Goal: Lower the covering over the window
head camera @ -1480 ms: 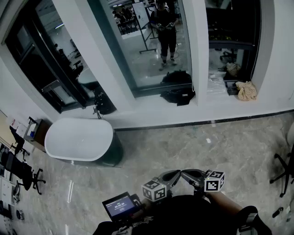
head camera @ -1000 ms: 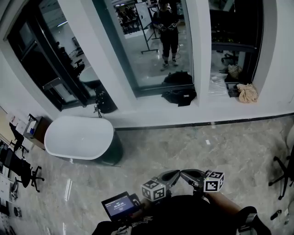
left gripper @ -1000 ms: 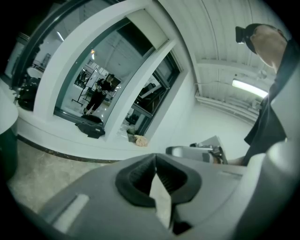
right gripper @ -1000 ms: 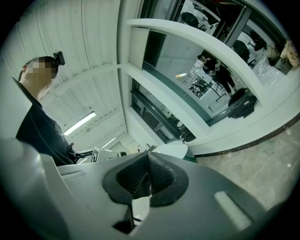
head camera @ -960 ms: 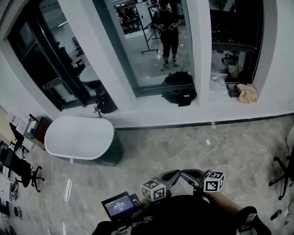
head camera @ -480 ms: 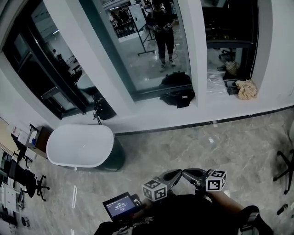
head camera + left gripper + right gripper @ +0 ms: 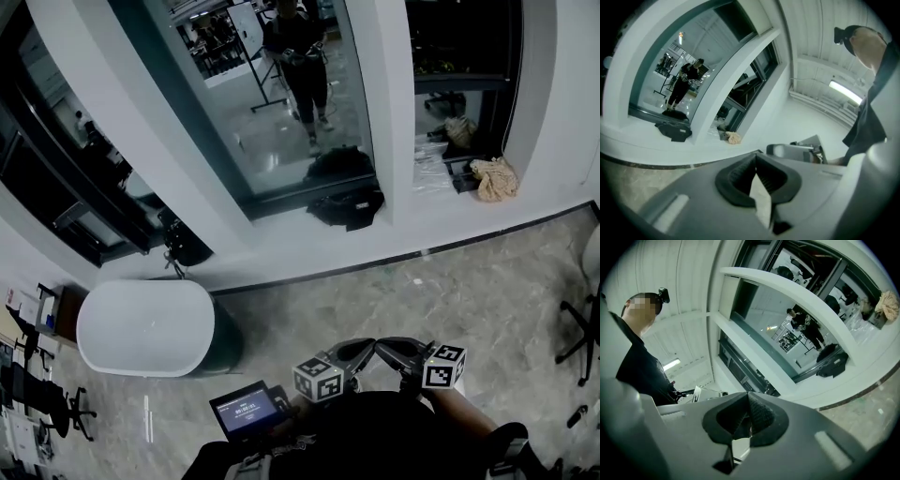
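Observation:
The tall window (image 7: 262, 103) fills the far wall, its glass reflecting a standing person. No blind or curtain shows over it. Both grippers are held close to my body, far from the window, with their tips pointing at each other. My left gripper (image 7: 361, 348) is shut with nothing in it; its marker cube (image 7: 319, 380) sits below. My right gripper (image 7: 389, 345) is likewise shut and holds nothing. In the left gripper view the left gripper (image 7: 756, 157) has its pads meeting at the tip. The right gripper (image 7: 748, 397) looks the same in its own view.
A white oval bathtub (image 7: 145, 328) stands on the marble floor at left. A black bag (image 7: 345, 202) and a beige cloth (image 7: 492, 178) lie on the low sill. An office chair (image 7: 581, 328) is at right. A small screen (image 7: 247, 410) hangs at my waist.
The whole room has slid left in the head view and the window wall looks nearer, as I walk. Both grippers stay shut together in front of my body.

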A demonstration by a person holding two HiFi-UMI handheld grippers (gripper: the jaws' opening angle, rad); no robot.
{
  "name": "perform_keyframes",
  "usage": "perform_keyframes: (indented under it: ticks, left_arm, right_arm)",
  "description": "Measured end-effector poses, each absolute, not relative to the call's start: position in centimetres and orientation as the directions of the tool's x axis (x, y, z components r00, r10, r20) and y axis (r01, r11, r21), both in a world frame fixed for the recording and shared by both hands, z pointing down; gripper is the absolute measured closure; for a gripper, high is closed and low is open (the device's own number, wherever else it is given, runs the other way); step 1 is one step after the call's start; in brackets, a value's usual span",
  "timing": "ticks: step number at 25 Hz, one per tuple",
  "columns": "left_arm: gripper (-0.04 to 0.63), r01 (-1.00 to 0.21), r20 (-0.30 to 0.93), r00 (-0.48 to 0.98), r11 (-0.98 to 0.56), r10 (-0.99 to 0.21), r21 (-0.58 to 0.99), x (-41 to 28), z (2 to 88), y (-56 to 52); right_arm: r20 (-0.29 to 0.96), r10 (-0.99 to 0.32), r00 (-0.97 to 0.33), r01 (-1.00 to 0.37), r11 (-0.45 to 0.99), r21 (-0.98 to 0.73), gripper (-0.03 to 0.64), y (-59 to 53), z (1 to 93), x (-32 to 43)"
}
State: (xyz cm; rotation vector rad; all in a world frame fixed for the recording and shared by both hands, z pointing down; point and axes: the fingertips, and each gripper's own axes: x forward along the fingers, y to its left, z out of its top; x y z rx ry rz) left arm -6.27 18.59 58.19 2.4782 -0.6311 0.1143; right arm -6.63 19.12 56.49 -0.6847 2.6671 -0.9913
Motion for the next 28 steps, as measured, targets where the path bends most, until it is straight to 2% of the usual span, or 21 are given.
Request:
perform_keyframes:
  ticks: [10,18,24,28]
  left_arm:
    - [0.592,-0.358,0.172,0.933,-0.753,-0.317,0.553,-8.9,57.2,2.3]
    - [0.592,-0.331,0.162,0.942,-0.743,-0.293,0.581,-7.1,57.4,-5.1]
    - [0.592,-0.343,0.124,0.936,-0.767,-0.33,0.543,-1.6,55.8,-14.3]
    - [0.591,-0.418,0.073,0.895,-0.769,-0.441,0.483,1.0,52.5,-22.9]
  right_arm:
    - [-0.007,-0.612,-0.791,-0.462,0.604,-0.649,0.609,2.8,55.2,-9.3]
    - [-0.014,-0.621,-0.783,-0.449,0.582,-0.678,0.609,-5.2,55.1,-7.7]
    - [-0.035,-0.581,-0.813,-0.444,0.658,-0.608,0.609,-14.2,53.2,-2.6]
    - [-0.073,-0.599,-0.798,-0.49,0.714,-0.501,0.609,-21.4,50.4,2.1]
